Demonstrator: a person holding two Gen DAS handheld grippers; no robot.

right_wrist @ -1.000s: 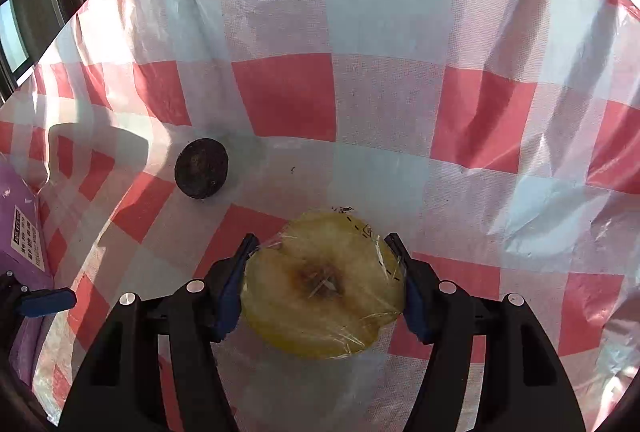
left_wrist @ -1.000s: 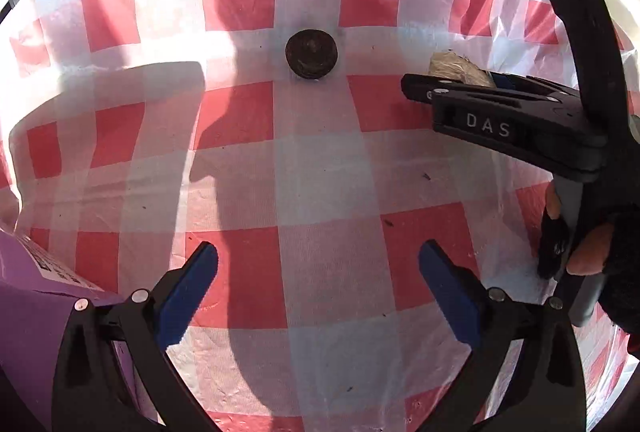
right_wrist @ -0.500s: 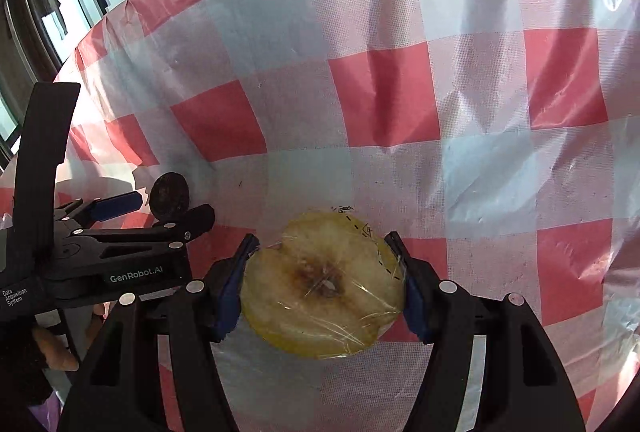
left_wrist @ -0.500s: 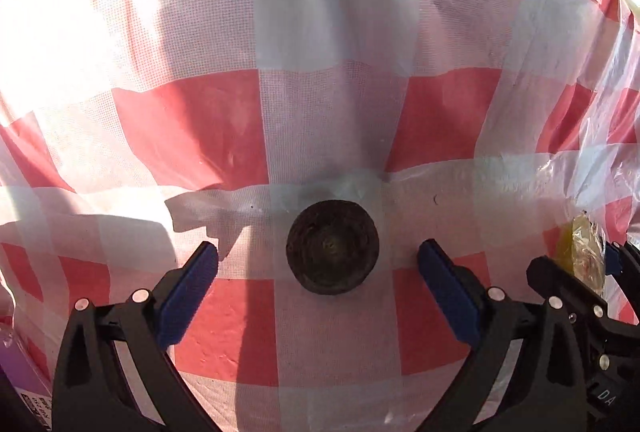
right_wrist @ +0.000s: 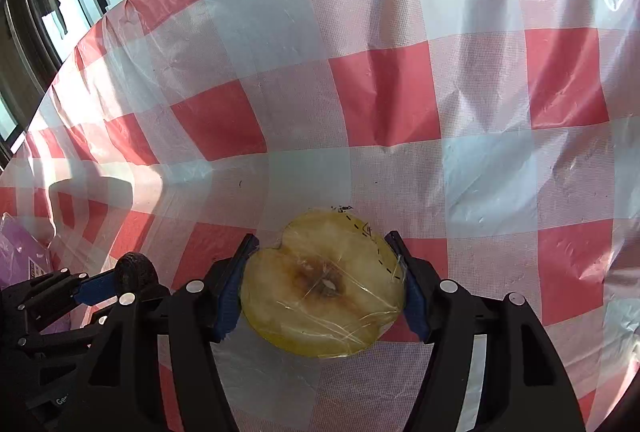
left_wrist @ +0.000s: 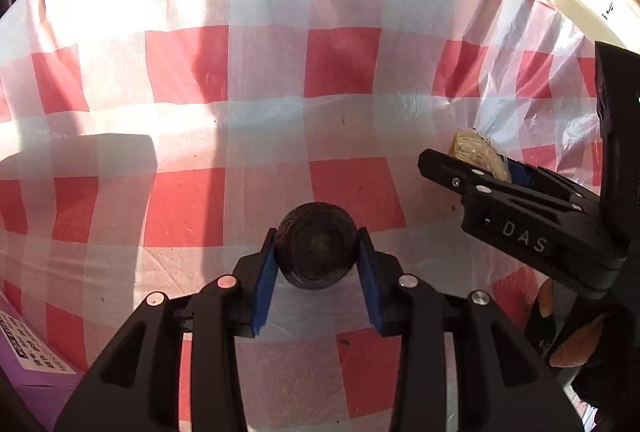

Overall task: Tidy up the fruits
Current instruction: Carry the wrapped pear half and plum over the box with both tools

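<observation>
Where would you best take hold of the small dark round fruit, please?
Across its widest part, from above and behind, one pad on each side. The dark fruit is round with no stem or handle, and the left gripper already clamps it that way.

Both fisheye views were strongly lit by hard sunlight that was cast from the upper right, where the red-and-white checked plastic tablecloth was washed out to near white. In the left wrist view a sharp-edged dark shadow was thrown across the cloth at the left, and the upper right corner was burnt out by glare. In the right wrist view specular highlights were seen on the cling film wrapped over the halved yellow apple, and a soft shadow was laid at the left. Straight check lines were bowed outward by lens distortion, and the corners were vignetted black. No motion blur was noticed; focus was held throughout.
</observation>
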